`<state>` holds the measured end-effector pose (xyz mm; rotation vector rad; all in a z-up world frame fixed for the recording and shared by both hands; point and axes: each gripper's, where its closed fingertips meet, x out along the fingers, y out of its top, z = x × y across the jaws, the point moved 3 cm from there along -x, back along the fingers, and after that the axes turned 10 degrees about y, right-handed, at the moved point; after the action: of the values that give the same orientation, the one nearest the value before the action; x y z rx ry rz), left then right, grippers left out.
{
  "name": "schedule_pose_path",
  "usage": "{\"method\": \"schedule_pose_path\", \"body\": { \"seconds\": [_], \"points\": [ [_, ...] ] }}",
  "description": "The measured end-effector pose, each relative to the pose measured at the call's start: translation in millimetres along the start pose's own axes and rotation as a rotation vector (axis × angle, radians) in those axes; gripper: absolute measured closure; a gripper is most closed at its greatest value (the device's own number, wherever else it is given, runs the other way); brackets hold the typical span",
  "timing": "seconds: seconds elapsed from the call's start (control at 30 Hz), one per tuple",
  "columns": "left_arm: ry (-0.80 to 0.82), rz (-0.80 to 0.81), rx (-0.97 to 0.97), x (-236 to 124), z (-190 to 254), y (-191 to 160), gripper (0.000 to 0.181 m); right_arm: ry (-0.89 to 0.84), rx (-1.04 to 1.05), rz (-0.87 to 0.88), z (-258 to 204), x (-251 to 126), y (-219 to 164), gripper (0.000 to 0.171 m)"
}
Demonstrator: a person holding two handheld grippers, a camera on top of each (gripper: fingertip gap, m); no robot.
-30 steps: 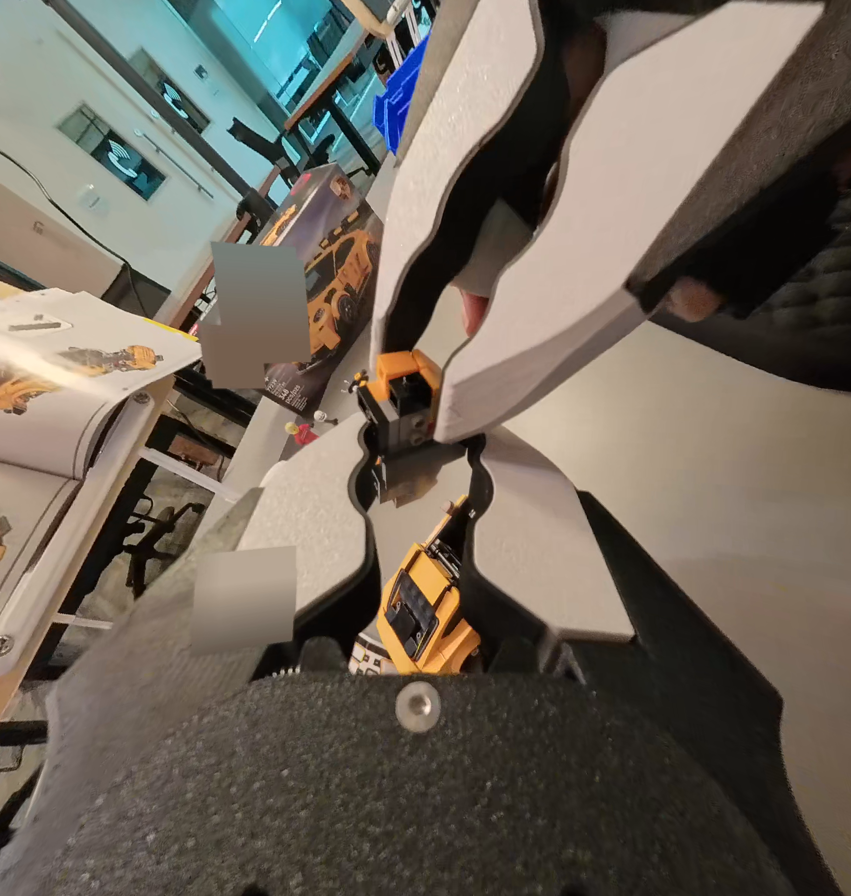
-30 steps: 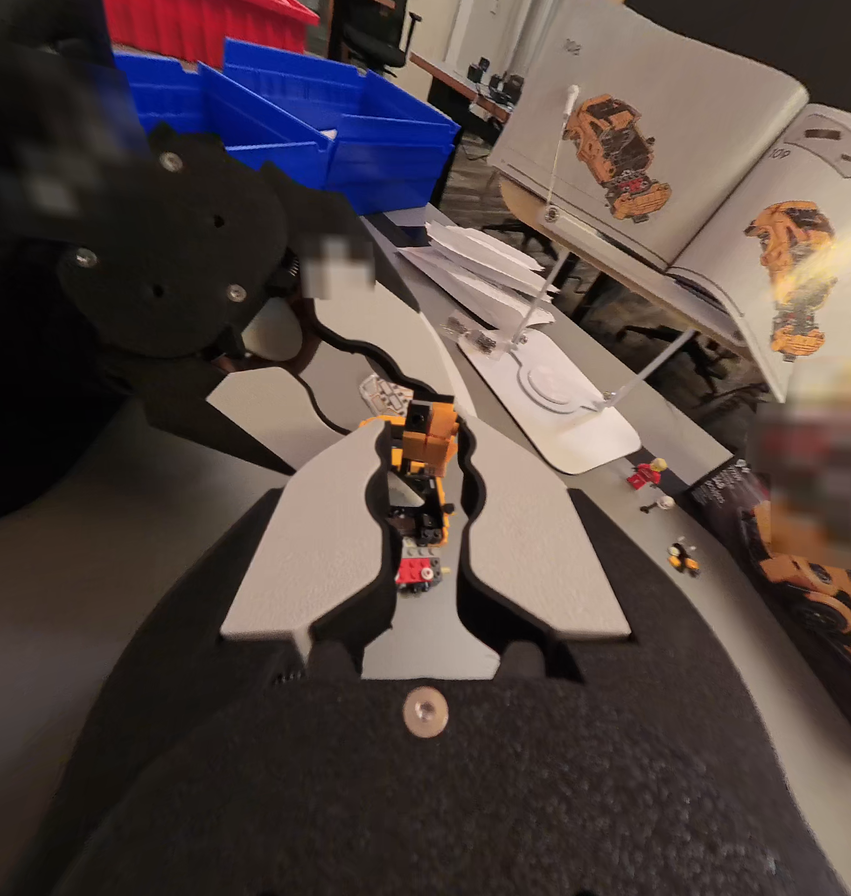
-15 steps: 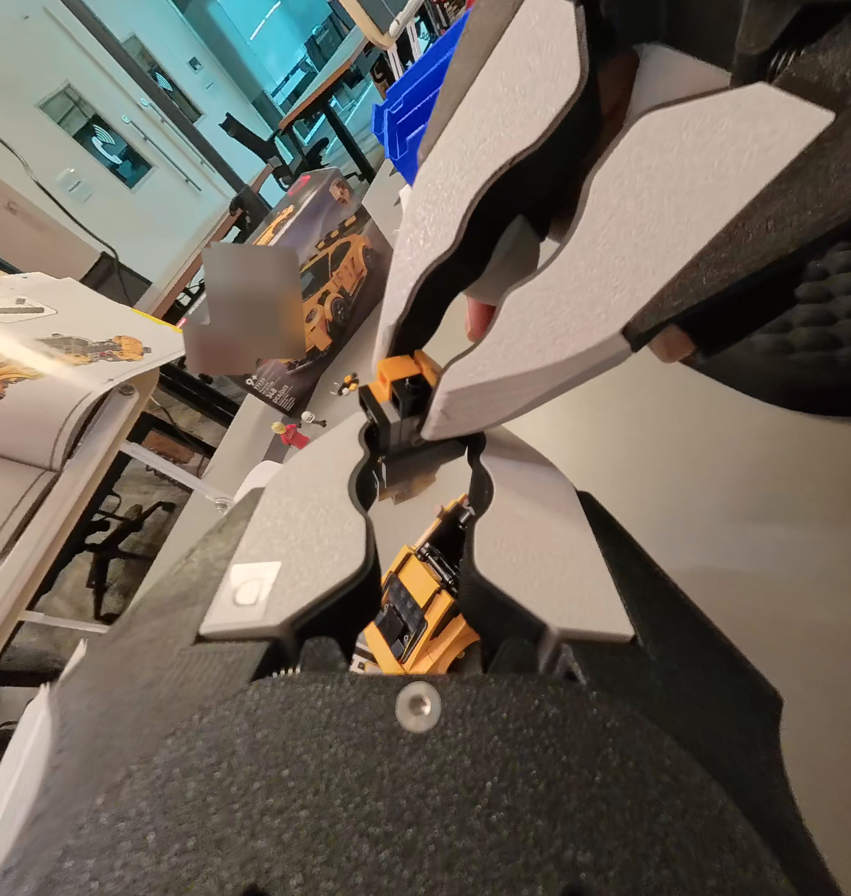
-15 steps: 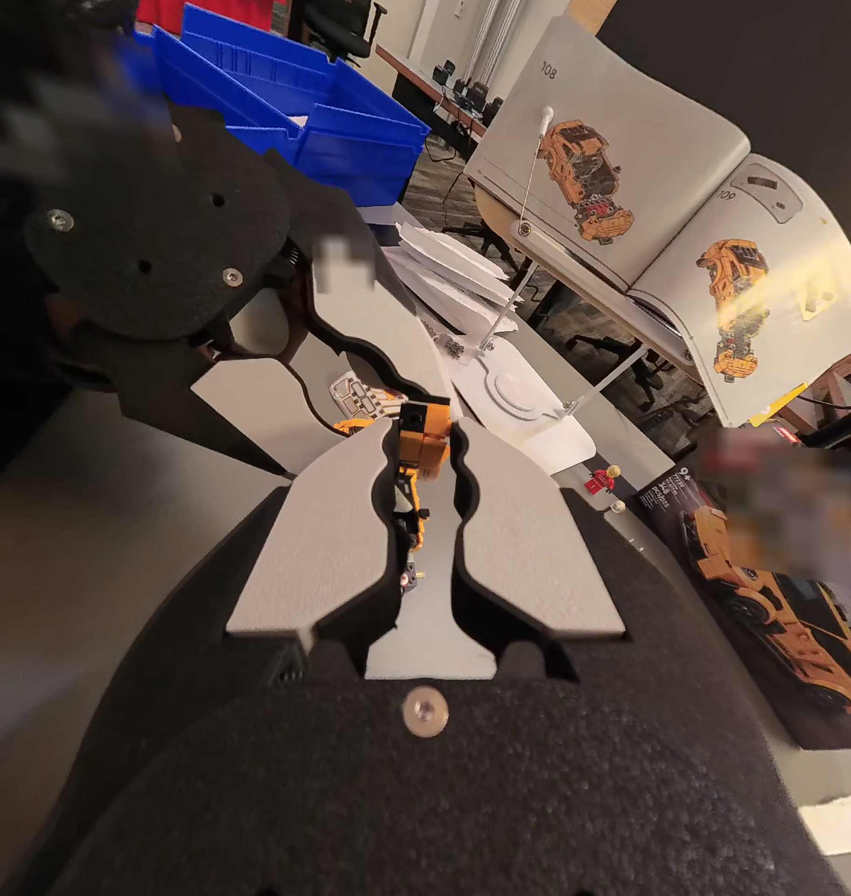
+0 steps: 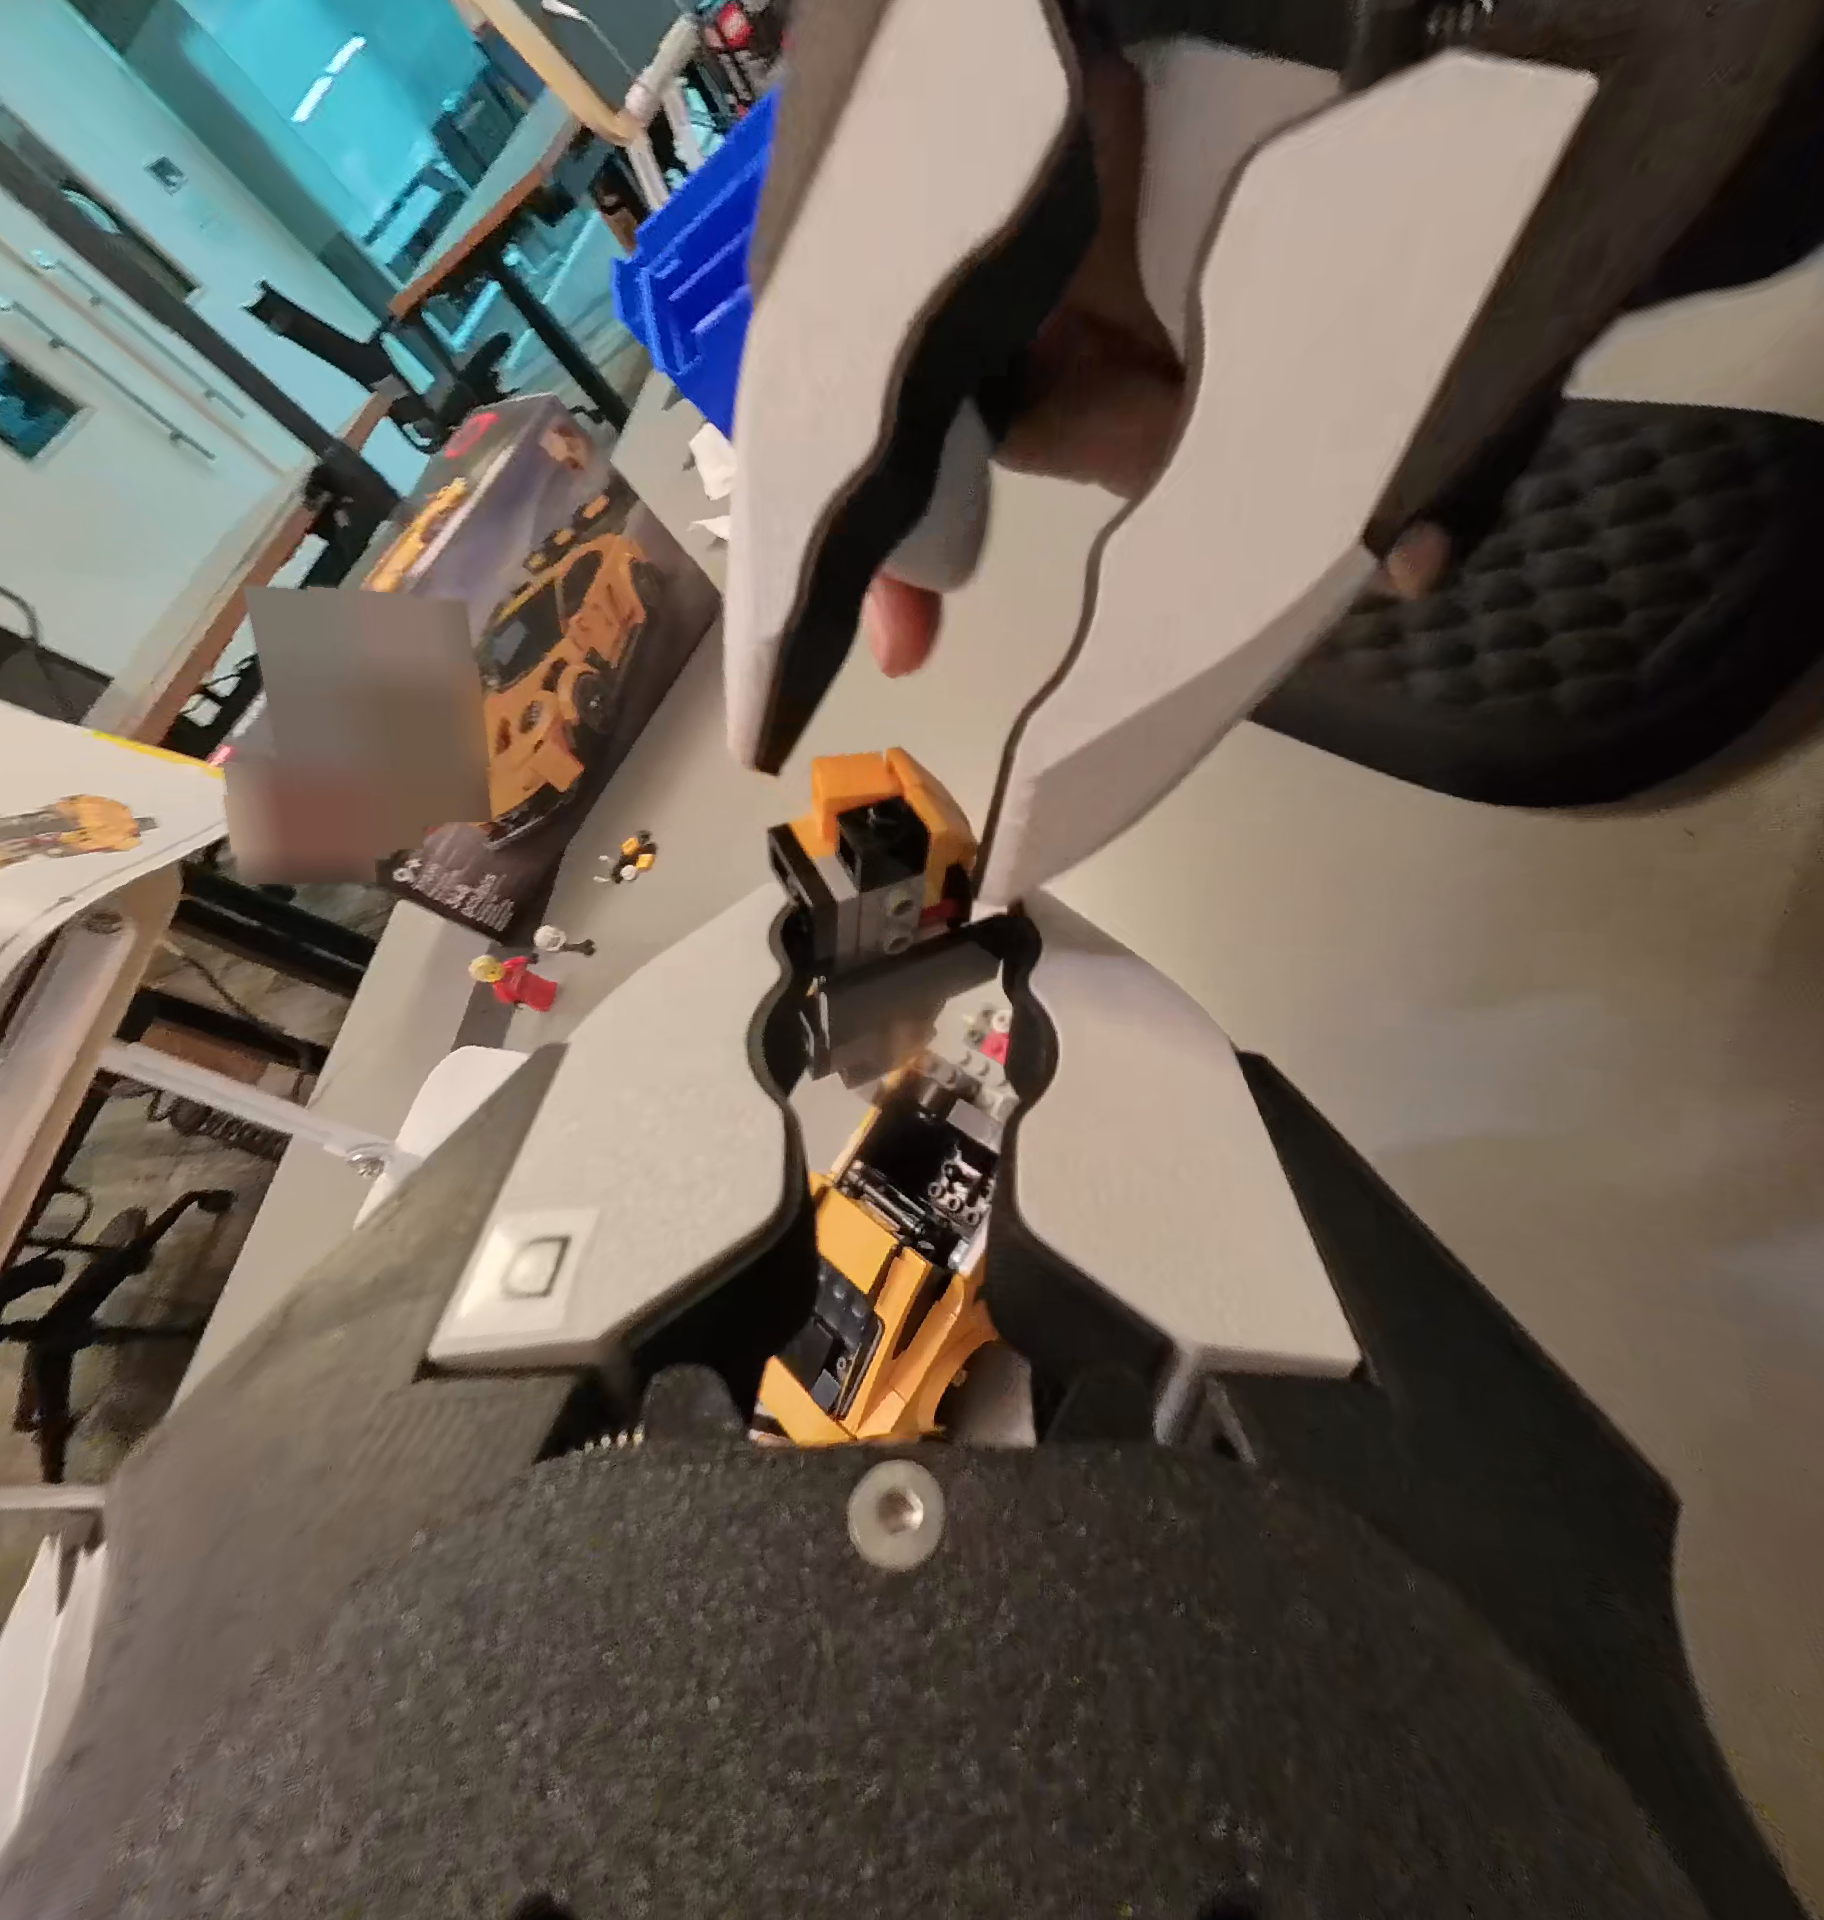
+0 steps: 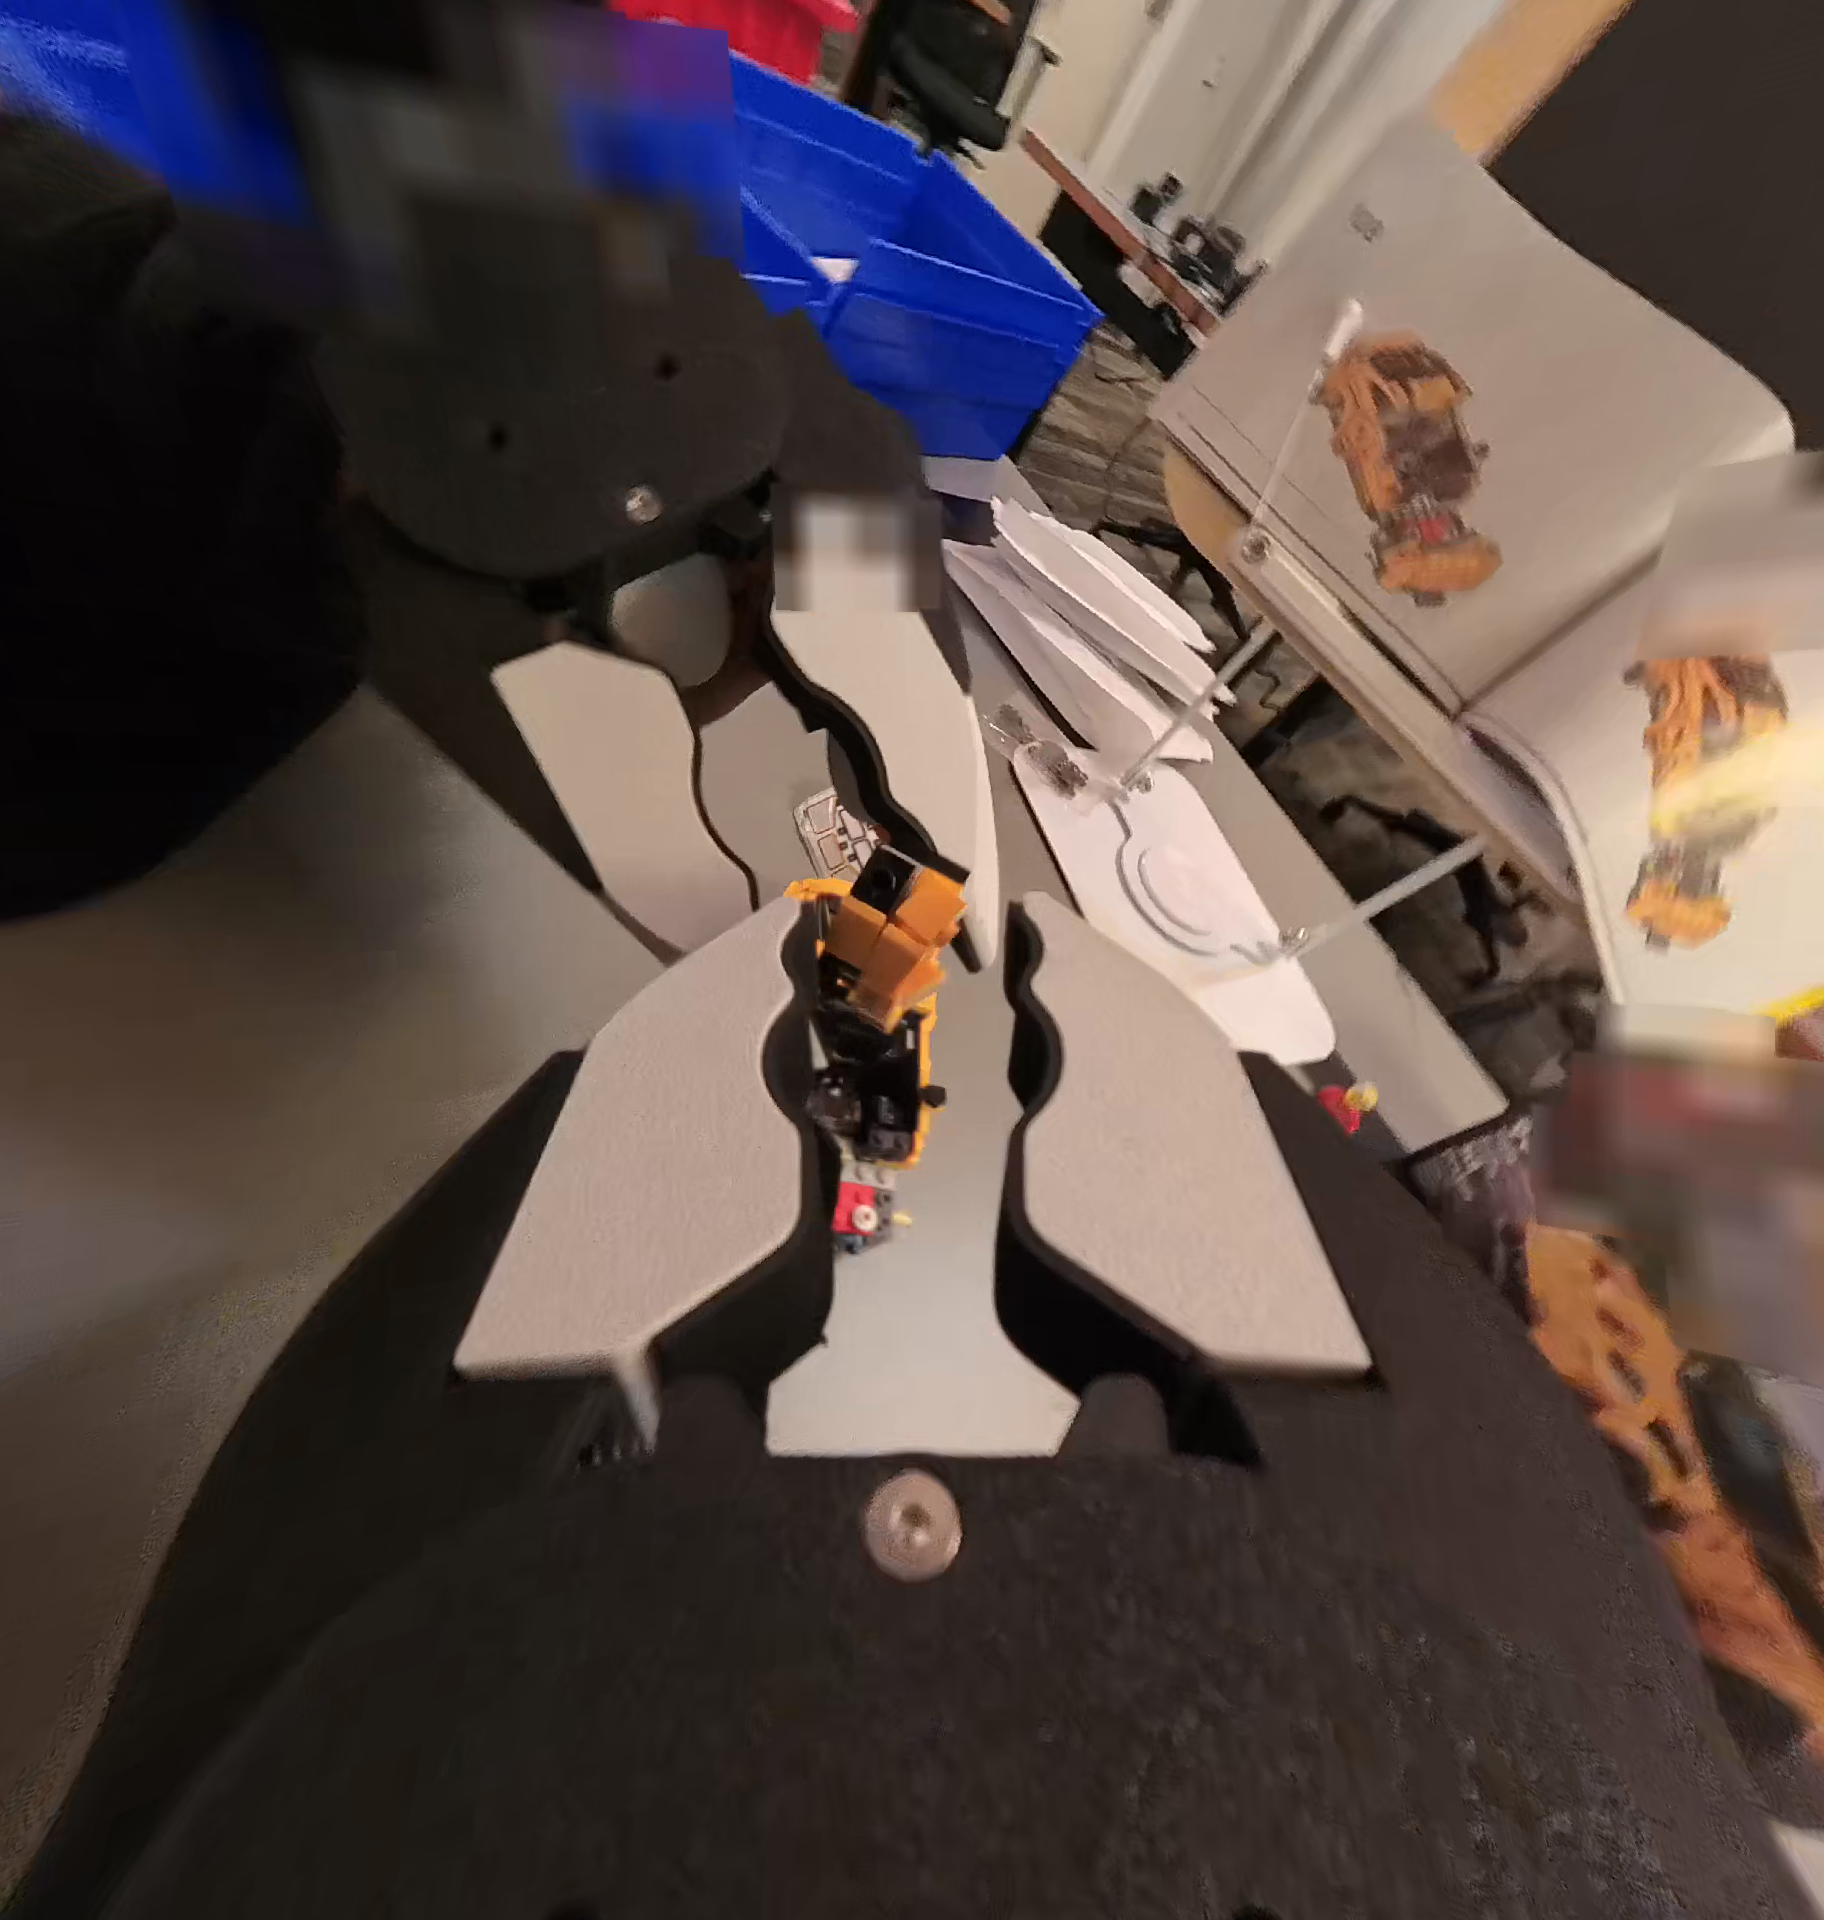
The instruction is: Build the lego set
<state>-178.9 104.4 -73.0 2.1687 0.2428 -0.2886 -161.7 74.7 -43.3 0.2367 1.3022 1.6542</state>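
The orange and black car model [image 5: 877, 1226] sat at the centre of the left wrist view, its rear end sticking up past the tips of the left gripper [image 5: 903, 935], whose jaws were clenched on its sides. In the right wrist view the same car model [image 6: 877, 1018] stood just left of centre. The right gripper [image 6: 897, 925] had its jaws released. One tip lay beside the orange rear block and the other stood apart from it.

The model looked light and stiff, yet brittle at its joints. Small pieces such as the orange rear block would likely pop off under a sideways push. The best hold seemed to be low on the solid body, with any pressing done straight down onto the studs.

The grey surface [image 5: 1510, 1091] lay bare toward the right of the left wrist view, giving open room there. At the left of that view it was crowded: the set's box [image 5: 534, 665], a red minifigure [image 5: 518, 982] and a few loose bits [image 5: 627, 857] sat near the edge of the surface. In the right wrist view the instruction booklet [image 6: 1407, 447] on its stand filled the upper right, and blue bins [image 6: 887, 301] the upper middle.
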Motion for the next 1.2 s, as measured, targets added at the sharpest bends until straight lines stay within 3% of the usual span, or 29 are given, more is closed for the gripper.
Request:
{"method": "schedule_pose_path", "body": {
  "seconds": [0.13,0.37,0.7,1.2],
  "points": [
    [-0.152,0.009,0.003,-7.2,5.5,4.7,0.146,0.148,-0.258,-0.05,-4.3,-9.8,4.9,0.138],
    [-0.324,-0.02,0.029,-20.0,7.3,14.9,0.146,0.304,-0.427,-0.119,-10.3,-11.3,14.1,0.141],
    [-0.444,-0.086,0.031,-27.4,14.9,11.4,0.146,0.335,-0.487,-0.143,-23.2,-10.1,15.1,0.146],
    [-0.592,-0.115,0.004,-31.7,29.9,6.4,0.146,0.441,-0.379,-0.152,-35.0,-13.0,11.1,0.15]
  ]
}}
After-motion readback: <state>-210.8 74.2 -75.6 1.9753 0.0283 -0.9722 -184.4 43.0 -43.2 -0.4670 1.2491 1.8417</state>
